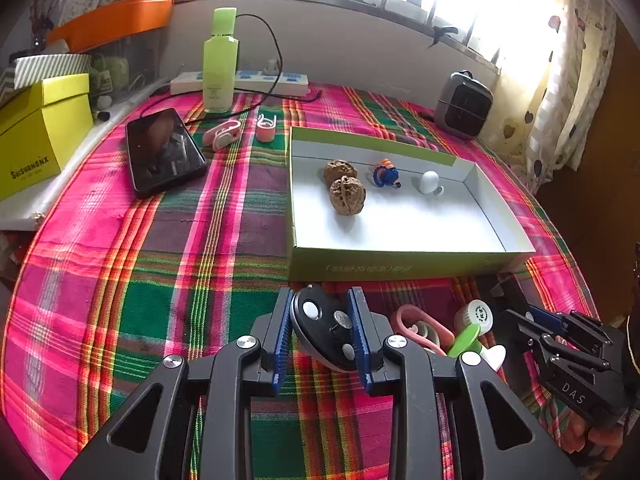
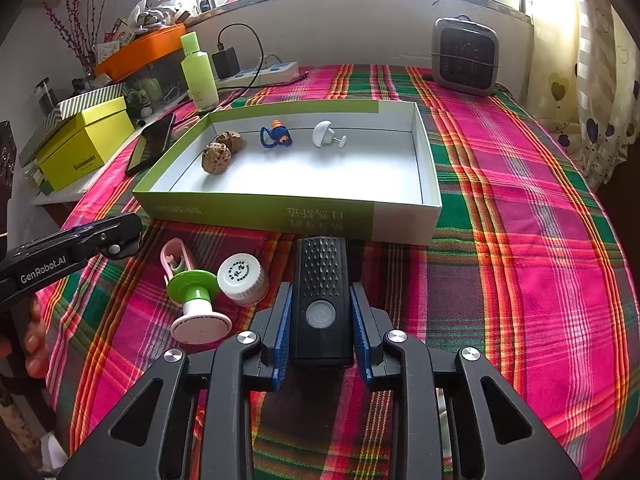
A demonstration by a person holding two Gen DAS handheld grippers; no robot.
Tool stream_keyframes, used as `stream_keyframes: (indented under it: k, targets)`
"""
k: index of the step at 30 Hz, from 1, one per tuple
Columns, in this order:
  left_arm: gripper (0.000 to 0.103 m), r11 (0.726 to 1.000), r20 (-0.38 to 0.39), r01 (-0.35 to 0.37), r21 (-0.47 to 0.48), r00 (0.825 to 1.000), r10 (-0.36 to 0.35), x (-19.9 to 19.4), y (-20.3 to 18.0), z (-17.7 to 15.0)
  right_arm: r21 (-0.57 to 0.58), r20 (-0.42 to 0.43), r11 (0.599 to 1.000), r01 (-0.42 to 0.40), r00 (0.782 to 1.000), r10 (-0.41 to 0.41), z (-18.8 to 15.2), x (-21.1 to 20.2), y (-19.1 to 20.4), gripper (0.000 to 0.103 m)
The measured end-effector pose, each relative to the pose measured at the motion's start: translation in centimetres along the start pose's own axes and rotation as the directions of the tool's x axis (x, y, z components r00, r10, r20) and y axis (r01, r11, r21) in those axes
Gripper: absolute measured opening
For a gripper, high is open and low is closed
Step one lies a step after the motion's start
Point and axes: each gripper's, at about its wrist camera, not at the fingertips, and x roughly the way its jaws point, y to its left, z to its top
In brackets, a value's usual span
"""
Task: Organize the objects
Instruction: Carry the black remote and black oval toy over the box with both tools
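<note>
In the left wrist view my left gripper is shut on a black oval gadget with white buttons, held just above the plaid cloth in front of the green box. My right gripper is shut on a black ribbed rectangular device with a round button, just short of the box's near wall. The box's white floor holds two walnuts, a blue-and-orange toy and a white knob. Each gripper shows in the other's view: the right gripper, the left gripper.
Between the grippers lie a pink clip, a white capped jar and a green-and-white suction piece. Further back are a phone, two pink clips, a green bottle, a power strip, a yellow box and a heater.
</note>
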Motion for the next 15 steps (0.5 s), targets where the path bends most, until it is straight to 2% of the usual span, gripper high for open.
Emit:
stream_keyframes:
  k: [15]
  targets:
    - [0.025,0.999,0.030,0.039,0.038,0.999,-0.040,-1.5,-1.8,1.9,0.013,0.039,1.000,-0.024,0.999,0.023,1.7,-2.0,-0.3,0.028]
